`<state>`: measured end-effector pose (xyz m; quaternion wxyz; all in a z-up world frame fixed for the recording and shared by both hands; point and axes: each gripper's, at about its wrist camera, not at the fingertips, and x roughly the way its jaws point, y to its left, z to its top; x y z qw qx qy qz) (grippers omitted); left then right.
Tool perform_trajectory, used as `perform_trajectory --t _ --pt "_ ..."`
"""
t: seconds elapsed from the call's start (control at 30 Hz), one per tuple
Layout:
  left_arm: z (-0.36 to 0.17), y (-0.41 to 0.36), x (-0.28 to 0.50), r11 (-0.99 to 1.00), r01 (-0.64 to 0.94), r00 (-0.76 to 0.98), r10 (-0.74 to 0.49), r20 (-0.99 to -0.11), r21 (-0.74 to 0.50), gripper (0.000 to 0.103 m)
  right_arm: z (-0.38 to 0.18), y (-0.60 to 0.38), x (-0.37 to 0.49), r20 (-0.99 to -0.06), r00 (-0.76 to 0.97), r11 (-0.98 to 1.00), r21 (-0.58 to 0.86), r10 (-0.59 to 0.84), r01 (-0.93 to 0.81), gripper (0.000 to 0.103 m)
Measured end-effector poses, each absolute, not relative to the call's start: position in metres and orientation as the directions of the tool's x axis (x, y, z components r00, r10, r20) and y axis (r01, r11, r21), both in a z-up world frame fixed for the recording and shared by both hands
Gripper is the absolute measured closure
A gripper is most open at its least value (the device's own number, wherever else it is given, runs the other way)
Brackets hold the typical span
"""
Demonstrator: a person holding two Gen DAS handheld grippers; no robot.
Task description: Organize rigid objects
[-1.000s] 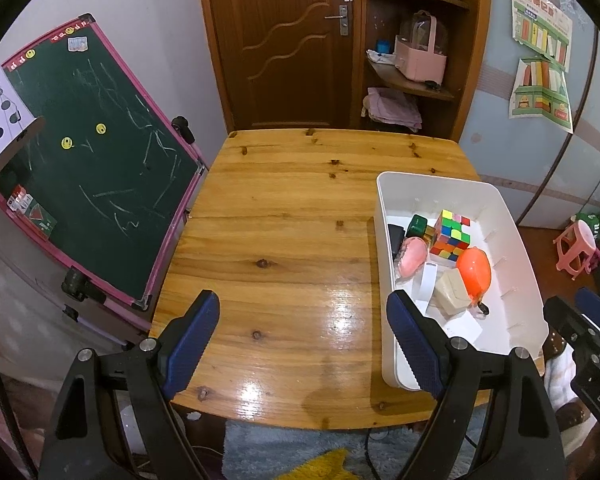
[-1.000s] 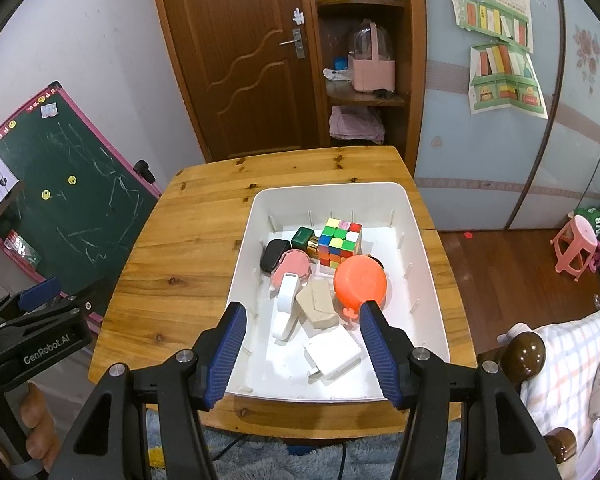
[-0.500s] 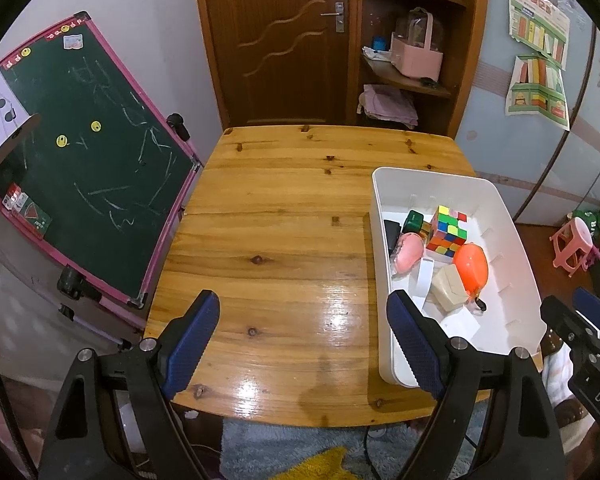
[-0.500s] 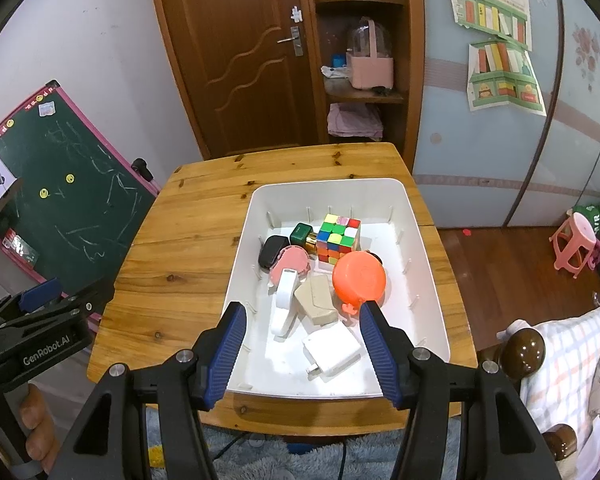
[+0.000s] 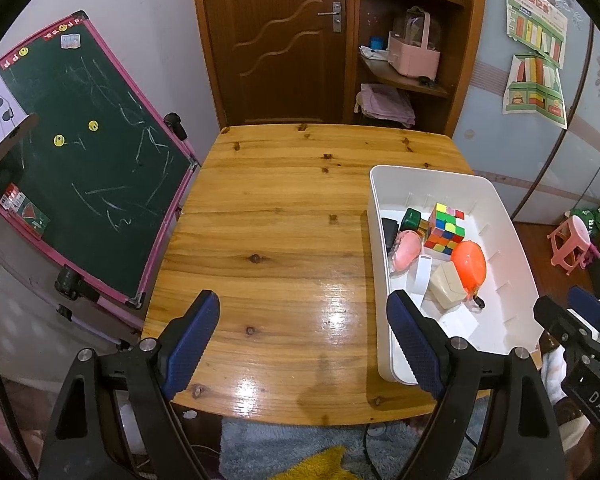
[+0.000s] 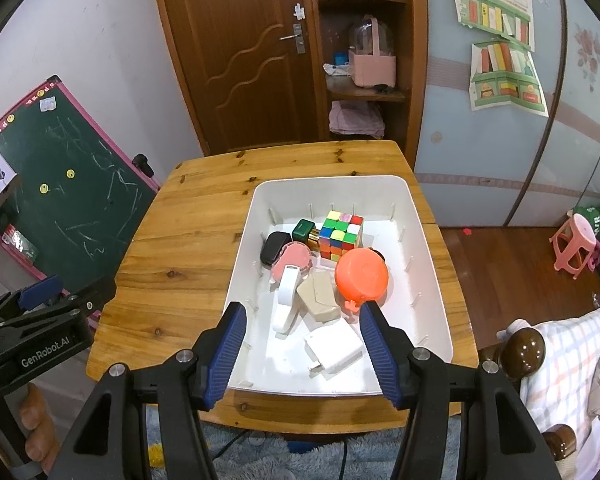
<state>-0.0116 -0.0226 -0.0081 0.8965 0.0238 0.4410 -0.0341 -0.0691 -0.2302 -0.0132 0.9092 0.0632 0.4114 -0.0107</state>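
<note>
Two fisheye views look down over a wooden worktop (image 5: pixel 268 240) in a small room. The left wrist view takes in the wide bare stretch of wood on the left and sees the white bin (image 5: pixel 512 240) only at an angle, at the right edge of the worktop; the right wrist view looks straight into the white bin (image 6: pixel 428 248) and shows its contents more fully. The left tool (image 5: pixel 303 314) hangs above the bare wood with its blue-padded jaws spread wide and nothing between them. The right tool (image 6: pixel 300 320) hovers over the near end of the bin, its jaws moderately apart and gripping nothing. In the bin, toward the far end, sits a multicoloured puzzle cube (image 6: pixel 341 235), with a small green box (image 6: pixel 304 230) just beside it on the left and a black oval case (image 6: pixel 275 248) further left. A pink round item (image 6: pixel 290 260) lies against the black case. An orange round lid-like piece (image 6: pixel 362 275) leans near the cube. In the middle are a white elongated device (image 6: pixel 287 303) and a beige angular block (image 6: pixel 320 296), touching each other. A white plug adapter (image 6: pixel 333 350) lies nearest the camera. Left of the worktop leans a green chalkboard (image 5: pixel 76 168) with a pink frame. Behind stand a brown door (image 6: pixel 240 52) and a corner shelf holding a pink basket (image 6: pixel 373 67). On the floor to the right is a pink stool (image 6: pixel 576 242). The right view alone shows fingers (image 6: pixel 36 432) at bottom left, below the other tool's black body.
</note>
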Motion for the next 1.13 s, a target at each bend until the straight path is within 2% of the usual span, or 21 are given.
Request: perform_trajectory --t 1.13 --pt "-0.0143 -0.0208 -0.0105 0.996 0.091 0.592 -0.056 -0.804 -0.002 0.015 -0.0189 -0.2253 -0.0681 -0.761 0.648 0.992 0.103 0.034 0.068 0.043"
